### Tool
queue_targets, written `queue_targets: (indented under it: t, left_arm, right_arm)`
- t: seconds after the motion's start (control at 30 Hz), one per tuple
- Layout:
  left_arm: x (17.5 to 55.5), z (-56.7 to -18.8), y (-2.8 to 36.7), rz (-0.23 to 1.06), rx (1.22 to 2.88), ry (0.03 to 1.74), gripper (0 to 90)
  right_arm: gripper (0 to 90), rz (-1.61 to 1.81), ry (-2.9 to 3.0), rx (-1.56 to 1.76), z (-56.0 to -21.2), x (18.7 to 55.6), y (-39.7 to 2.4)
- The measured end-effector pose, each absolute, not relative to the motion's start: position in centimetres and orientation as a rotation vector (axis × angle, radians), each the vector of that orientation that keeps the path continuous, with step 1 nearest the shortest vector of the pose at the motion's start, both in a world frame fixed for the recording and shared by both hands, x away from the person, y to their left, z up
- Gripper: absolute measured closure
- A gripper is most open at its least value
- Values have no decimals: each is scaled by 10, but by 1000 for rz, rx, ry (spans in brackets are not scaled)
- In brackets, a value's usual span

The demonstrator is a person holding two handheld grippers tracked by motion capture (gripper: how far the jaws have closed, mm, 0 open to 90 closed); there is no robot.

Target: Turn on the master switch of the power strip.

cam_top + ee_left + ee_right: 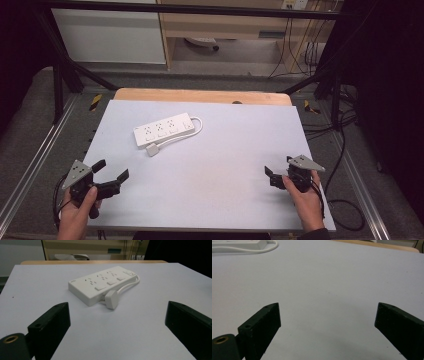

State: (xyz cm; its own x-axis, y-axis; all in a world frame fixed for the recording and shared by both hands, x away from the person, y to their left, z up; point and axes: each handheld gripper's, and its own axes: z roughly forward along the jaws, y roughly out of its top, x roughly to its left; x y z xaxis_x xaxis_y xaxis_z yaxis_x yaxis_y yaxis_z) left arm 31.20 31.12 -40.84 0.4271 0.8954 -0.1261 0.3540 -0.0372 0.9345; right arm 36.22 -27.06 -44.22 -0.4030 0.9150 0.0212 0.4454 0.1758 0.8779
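Note:
A white power strip [164, 129] [101, 282] lies on the pale table mat [210, 195], left of centre toward the far side. Its cable [196, 127] loops round its right end, and the white plug [152, 149] [111, 298] rests against its near edge. My left gripper [113, 169] [117, 315] is held at the near left, pointing at the strip, jaws open with nothing between them. At the near right edge my right gripper [279, 166] [328, 306] stands open over bare mat. A corner of the strip [242, 243] sits at the top left of the right gripper view.
The mat lies on a wooden tabletop [200, 95] whose far edge shows beyond it. A dark metal frame [65, 75] rises around the table, and loose cables [345, 150] hang at the right. Bare mat stretches between the two grippers.

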Motion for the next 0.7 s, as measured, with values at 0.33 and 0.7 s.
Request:
queue_targets:
  t: [0.33,0.7]
  left_arm:
    - [311,-405,308,620,1614,1094,56]
    - [324,-382,289,603,1606,1060,62]
  right_arm:
    - [71,1169,1936,1286,-442,362,-270]
    - [58,1209,1923,1264,-437,357,-265]
